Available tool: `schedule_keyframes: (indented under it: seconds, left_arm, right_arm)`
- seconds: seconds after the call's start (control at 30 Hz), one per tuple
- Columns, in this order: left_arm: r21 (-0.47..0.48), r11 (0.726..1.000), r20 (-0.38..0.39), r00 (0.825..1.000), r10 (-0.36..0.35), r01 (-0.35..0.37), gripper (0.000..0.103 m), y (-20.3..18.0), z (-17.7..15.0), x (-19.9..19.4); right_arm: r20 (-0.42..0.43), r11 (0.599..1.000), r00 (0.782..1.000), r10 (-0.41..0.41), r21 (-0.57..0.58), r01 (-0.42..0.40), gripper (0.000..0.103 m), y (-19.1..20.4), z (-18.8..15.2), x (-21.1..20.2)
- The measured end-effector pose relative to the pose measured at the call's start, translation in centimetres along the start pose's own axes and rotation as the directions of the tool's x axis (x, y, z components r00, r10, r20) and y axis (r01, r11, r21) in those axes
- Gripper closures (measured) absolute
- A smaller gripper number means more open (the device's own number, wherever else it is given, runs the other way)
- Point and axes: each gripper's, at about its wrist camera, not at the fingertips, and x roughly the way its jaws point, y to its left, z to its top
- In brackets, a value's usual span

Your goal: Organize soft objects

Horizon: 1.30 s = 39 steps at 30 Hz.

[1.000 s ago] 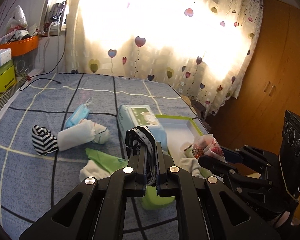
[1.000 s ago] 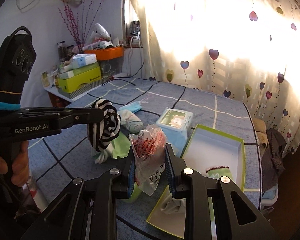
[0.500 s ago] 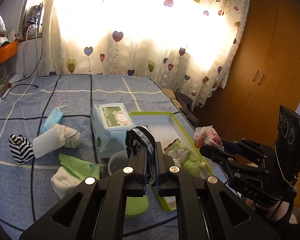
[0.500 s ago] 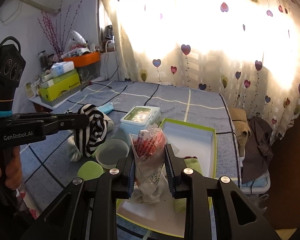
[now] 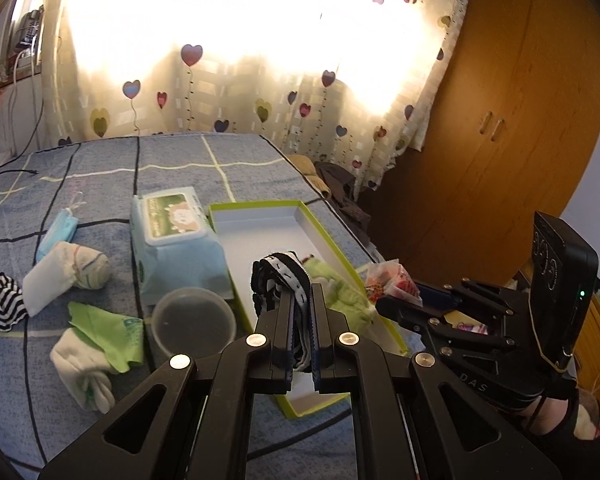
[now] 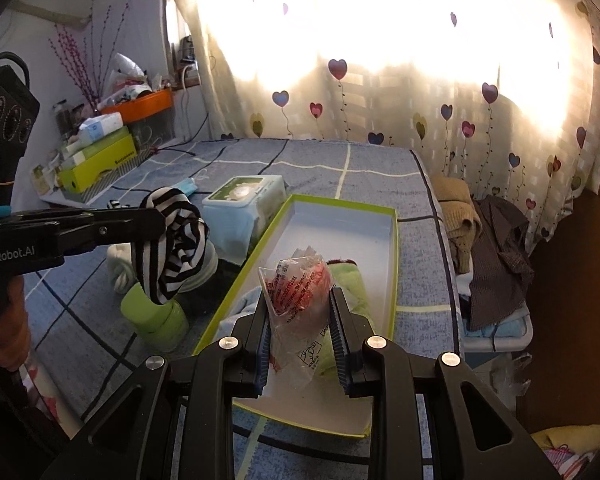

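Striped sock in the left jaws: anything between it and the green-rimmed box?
Nothing visible blocks it. The striped sock hangs over the near end of the green-rimmed box, whose far half is bare. Only a green cloth lies inside near the front, and the right gripper holds a plastic packet over the same end.

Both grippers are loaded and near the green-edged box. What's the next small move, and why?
Probably lower the right gripper a little and release its clear packet into the box. It already hangs over the white floor, beside the green cloth lying inside. The left gripper, shut on the striped sock, sits at the box's near edge and can follow.
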Motion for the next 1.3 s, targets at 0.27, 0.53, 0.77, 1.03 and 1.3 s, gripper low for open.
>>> schedule_keyframes:
  seconds: [0.27,0.53,0.77,1.03,1.3]
  left_arm:
    - [0.032,0.998,-0.069,0.996,-0.051,0.053,0.096,-2.3,-1.4,1.6]
    - [0.043,0.995,-0.181,0.980,-0.077,0.086,0.097,-3.8,-3.5,4.2]
    - [0.018,0.999,-0.256,0.966,-0.030,0.036,0.096,-3.1,-3.7,6.9]
    - [0.006,1.000,-0.273,0.962,0.017,-0.017,0.097,-2.0,-2.7,9.7]
    - [-0.012,0.999,-0.263,0.964,0.044,-0.049,0.097,-0.5,-0.9,12.1]
  right_arm:
    - [-0.039,1.000,0.999,-0.003,0.017,0.004,0.078,-0.7,-1.6,0.1]
    - [-0.100,1.000,0.995,0.005,0.025,-0.002,0.078,-1.2,-3.2,1.1]
    - [-0.149,0.999,0.989,0.019,0.041,-0.013,0.078,-1.8,-4.0,3.0]
    - [-0.149,0.999,0.989,0.022,0.043,-0.016,0.078,-2.9,-2.9,4.8]
    - [-0.141,0.999,0.990,0.016,0.045,-0.010,0.078,-4.0,-1.3,6.7]
